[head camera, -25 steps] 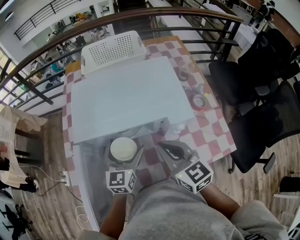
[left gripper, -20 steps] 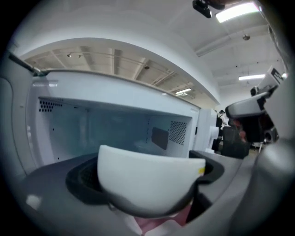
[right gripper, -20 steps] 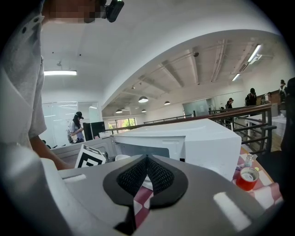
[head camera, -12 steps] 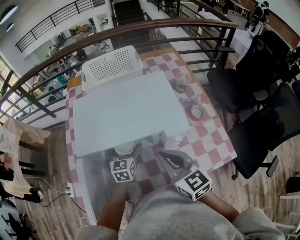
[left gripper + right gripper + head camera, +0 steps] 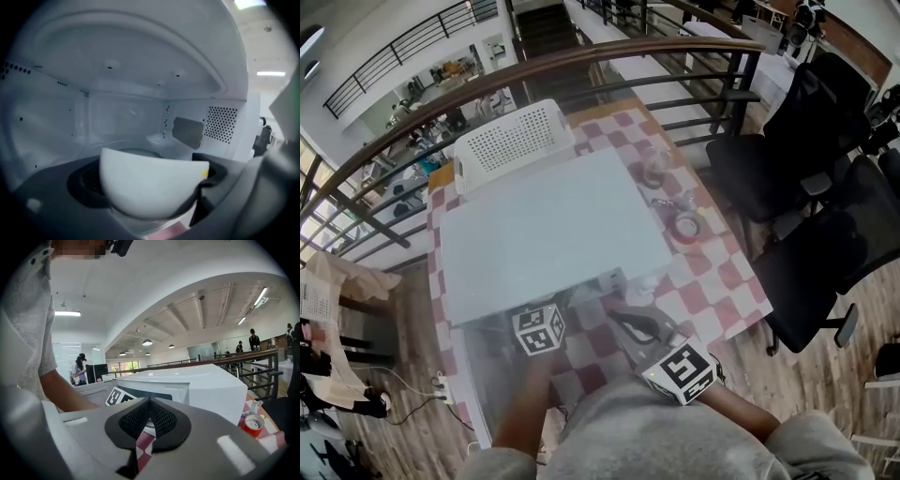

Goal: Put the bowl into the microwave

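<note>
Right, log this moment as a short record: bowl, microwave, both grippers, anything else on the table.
bowl: white, inside the microwave's opening, not yet released
microwave: white, door open, standing on the checked table
left gripper: fingers clamped on the bowl, reaching into the microwave
right gripper: fingers together, empty, in front of the microwave
also on table: white basket behind the microwave, tape roll to its right
</note>
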